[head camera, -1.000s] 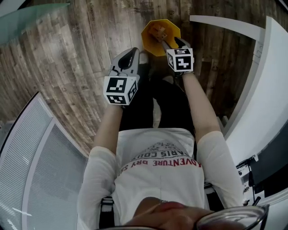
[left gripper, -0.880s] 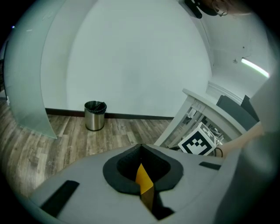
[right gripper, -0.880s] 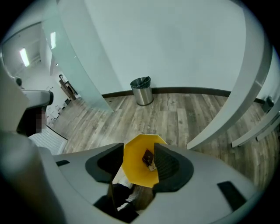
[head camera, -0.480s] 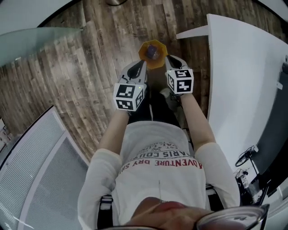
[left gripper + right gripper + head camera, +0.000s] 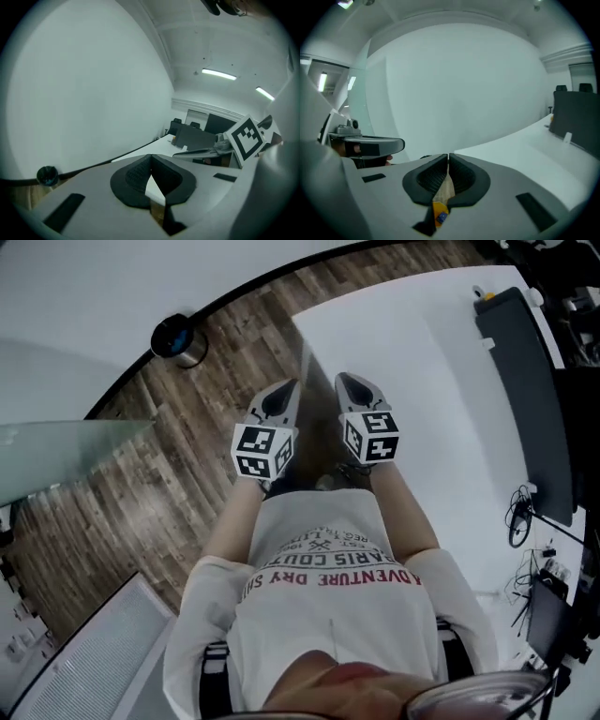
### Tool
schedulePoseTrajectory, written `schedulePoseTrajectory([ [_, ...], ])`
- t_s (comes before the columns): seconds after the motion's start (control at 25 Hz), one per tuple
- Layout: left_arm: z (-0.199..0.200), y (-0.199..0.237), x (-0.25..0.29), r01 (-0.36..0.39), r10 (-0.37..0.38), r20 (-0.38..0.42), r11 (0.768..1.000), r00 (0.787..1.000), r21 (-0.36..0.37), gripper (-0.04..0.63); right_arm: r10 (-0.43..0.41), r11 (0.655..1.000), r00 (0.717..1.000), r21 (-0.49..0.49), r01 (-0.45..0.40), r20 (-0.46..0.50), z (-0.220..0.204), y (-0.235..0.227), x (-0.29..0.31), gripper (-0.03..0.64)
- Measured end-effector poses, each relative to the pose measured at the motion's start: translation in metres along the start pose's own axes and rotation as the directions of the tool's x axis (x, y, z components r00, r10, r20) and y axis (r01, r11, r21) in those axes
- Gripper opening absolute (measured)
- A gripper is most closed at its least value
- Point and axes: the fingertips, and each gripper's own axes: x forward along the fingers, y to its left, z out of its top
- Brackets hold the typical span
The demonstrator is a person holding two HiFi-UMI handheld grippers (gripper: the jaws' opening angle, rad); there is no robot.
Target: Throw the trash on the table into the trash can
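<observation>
Both tools are held up side by side by the near corner of the white counter (image 5: 441,399). The left tool (image 5: 150,164) is pressed together on nothing, and the right tool (image 5: 448,161) is likewise pressed together and empty. The yellow trash can (image 5: 439,216) is glimpsed below through the right tool's gap, on the floor. No trash can be made out on the counter. If a piece is approached with the tools unspread, it would probably be shoved aside or off the edge, not grasped.
</observation>
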Motion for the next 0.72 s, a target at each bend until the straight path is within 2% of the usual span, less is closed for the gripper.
schedulePoseTrajectory([
  [0.08, 0.027, -0.044, 0.023, 0.099, -0.101, 0.029, 0.993, 0.994, 0.068, 0.023, -0.106, 0.994, 0.992, 0.027, 0.105, 0.066, 0.015, -0.043, -0.043, 0.034],
  [0.16, 0.049, -0.089, 0.045, 0.196, -0.204, 0.049, 0.972, 0.978, 0.13, 0.023, -0.218, 0.976, 0.969, 0.046, 0.214, 0.117, 0.024, -0.084, -0.087, 0.034],
  [0.28, 0.06, -0.157, 0.07, 0.315, -0.326, 0.041, 0.932, 0.944, 0.179, 0.023, -0.354, 0.935, 0.924, 0.084, 0.345, 0.147, 0.018, -0.134, -0.149, 0.034],
  [0.36, 0.059, -0.204, 0.083, 0.4, -0.412, 0.017, 0.891, 0.911, 0.214, 0.023, -0.444, 0.895, 0.883, 0.13, 0.428, 0.155, 0.007, -0.163, -0.19, 0.031],
  [0.44, 0.055, -0.253, 0.093, 0.5, -0.512, -0.017, 0.831, 0.859, 0.246, 0.023, -0.544, 0.836, 0.825, 0.181, 0.518, 0.152, -0.006, -0.188, -0.231, 0.031],
  [0.56, 0.047, -0.317, 0.101, 0.644, -0.65, -0.08, 0.713, 0.755, 0.277, 0.023, -0.687, 0.721, 0.713, 0.252, 0.646, 0.14, -0.025, -0.213, -0.291, 0.028],
  [0.64, 0.042, -0.348, 0.102, 0.708, -0.71, -0.12, 0.642, 0.694, 0.294, 0.023, -0.756, 0.646, 0.642, 0.304, 0.7, 0.129, -0.034, -0.223, -0.325, 0.026],
  [0.72, 0.039, -0.37, 0.1, 0.751, -0.748, -0.152, 0.586, 0.646, 0.303, 0.023, -0.804, 0.583, 0.582, 0.351, 0.733, 0.121, -0.042, -0.224, -0.352, 0.026],
])
